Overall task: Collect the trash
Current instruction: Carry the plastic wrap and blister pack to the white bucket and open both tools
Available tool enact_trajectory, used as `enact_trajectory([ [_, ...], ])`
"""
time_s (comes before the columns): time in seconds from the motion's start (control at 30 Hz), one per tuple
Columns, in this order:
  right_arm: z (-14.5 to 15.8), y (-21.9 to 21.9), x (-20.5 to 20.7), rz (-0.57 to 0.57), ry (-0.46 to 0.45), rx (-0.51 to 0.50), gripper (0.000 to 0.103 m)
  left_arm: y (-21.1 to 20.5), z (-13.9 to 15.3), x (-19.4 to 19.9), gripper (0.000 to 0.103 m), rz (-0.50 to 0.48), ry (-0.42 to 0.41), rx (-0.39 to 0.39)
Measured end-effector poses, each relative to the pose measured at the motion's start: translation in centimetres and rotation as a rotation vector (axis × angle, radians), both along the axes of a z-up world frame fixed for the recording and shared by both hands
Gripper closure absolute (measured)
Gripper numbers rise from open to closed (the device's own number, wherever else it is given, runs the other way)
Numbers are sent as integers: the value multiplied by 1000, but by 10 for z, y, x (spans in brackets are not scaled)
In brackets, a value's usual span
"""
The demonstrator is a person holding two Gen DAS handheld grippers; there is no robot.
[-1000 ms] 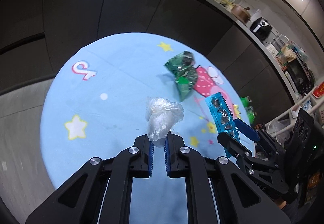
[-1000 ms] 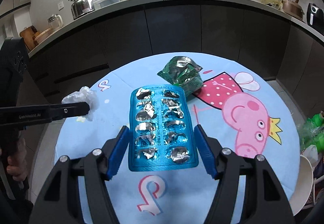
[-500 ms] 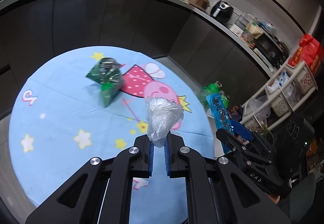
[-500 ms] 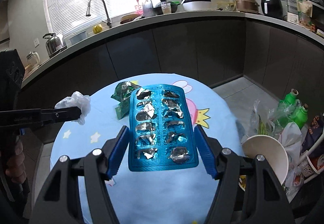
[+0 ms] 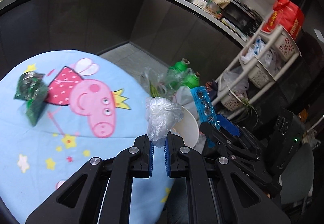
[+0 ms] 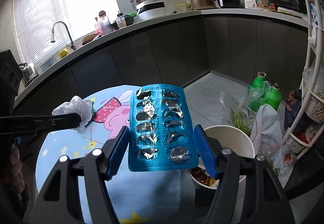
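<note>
left gripper [image 5: 157,149]: jaws nearly together, pinching the tail of a crumpled clear plastic wad [image 5: 162,117]; most of the wad bulges above the pads, unsupported.
right gripper [image 6: 162,149]: jaws wide, clamped edge to edge on a blue blister pack [image 6: 161,126]; the pack stands tilted up between the blue pads [image 6: 118,151], foil pockets torn open.
position: both grippers are out over the edge of the round table [image 5: 66,143] with the cartoon pig cloth, on the side of the white paper bucket [image 6: 229,139] on the floor.
bucket: open top, some scraps visible inside; from the right wrist view it sits just beyond and below the blister pack.
left on table: green foil wrapper [image 5: 30,94] lies on the cloth, well apart from both grippers, not yet collected.
step (my read): carrying two pieces to the bucket for dropping.
risk 1: the pack is held only by its thin edges; any twist or bow and it pops out short of the bucket.
risk 2: the wad is light and clingy; it may stick to a pad on release or drift past the rim.
risk 3: floor clutter hugs the bucket: green bottles [image 6: 261,92], loose plastic bags [image 6: 265,122]. A miss lands in that pile and is hard to recover.
risk 4: the grippers are close together; releasing both at once risks a knock.
</note>
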State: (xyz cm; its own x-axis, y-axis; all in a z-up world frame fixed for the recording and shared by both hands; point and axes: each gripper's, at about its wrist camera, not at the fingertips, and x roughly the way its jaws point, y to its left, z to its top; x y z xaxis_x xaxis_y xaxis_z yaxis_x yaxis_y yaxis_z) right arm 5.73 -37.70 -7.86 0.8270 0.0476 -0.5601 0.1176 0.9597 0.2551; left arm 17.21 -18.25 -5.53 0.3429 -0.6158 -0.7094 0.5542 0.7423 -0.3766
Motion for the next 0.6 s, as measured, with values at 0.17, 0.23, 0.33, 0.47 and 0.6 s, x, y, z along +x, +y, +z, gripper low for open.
enact_trajectory([
  [0.17, -15, -38, -10, -84, 24, -17, 37, -48, -8, 8, 95, -78, 17, 12],
  [0.23, -23, -50, -12, -112, 36, -16, 37, -68, -12, 10, 95, -111, 21, 20],
  [0.33, -36, -68, -13, -144, 57, -4, 37, -97, -20, 13, 95, -161, 32, 33],
  [0.47, -60, -91, -13, -180, 90, 26, 37, -130, -35, 18, 95, -215, 46, 60],
  [0.6, -84, -107, -8, -195, 125, 57, 37, -157, -53, 26, 95, -253, 74, 88],
])
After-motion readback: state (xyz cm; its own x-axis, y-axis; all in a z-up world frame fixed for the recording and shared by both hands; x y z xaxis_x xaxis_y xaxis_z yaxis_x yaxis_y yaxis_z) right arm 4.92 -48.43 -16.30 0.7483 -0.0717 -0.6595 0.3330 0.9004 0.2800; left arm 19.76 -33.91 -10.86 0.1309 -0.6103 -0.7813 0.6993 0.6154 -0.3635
